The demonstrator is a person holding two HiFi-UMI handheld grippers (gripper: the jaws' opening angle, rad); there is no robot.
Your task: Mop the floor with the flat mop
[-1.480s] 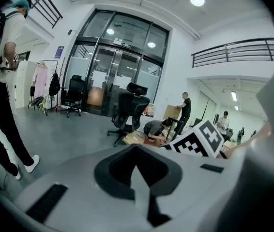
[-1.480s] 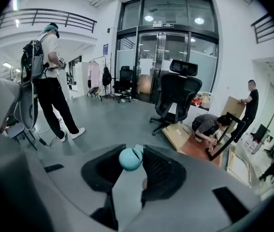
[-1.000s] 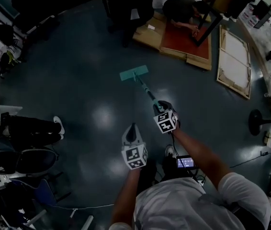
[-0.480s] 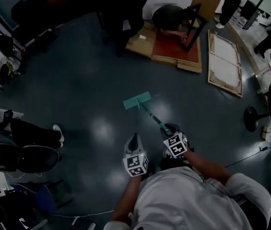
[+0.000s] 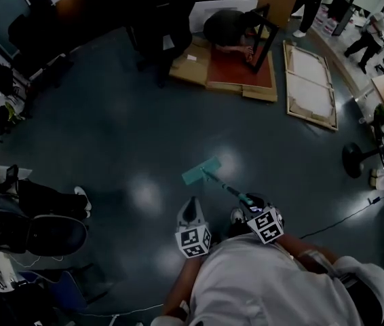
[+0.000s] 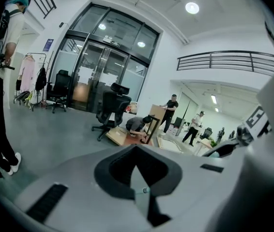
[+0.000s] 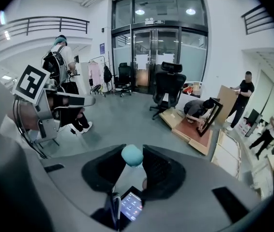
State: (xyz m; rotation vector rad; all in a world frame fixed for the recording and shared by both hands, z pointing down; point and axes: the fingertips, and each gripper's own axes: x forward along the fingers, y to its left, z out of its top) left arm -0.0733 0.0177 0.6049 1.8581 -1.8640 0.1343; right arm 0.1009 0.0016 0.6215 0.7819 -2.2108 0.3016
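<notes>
Nearest, the person's white shirt (image 5: pixel 260 284) fills the bottom of the head view. Just beyond it, the left gripper (image 5: pixel 190 208) points far with its jaws together and nothing between them, apart from the mop. To its right, the right gripper (image 5: pixel 253 202) has its jaws clamped on the near end of the thin mop handle (image 5: pixel 226 187). The right gripper view shows the handle's rounded teal knob (image 7: pixel 132 155) held between the jaws, with a small lit phone screen (image 7: pixel 130 206) below it. The handle slants far and left down to the teal rectangular flat mop head (image 5: pixel 201 171), which lies on the glossy dark grey floor (image 5: pixel 124 134). A black office chair (image 5: pixel 36 233) stands at the near left. Far off, a crouching person (image 5: pixel 227 27) bends over a reddish-brown board (image 5: pixel 236 70), with a pale framed panel (image 5: pixel 309 83) to its right.
</notes>
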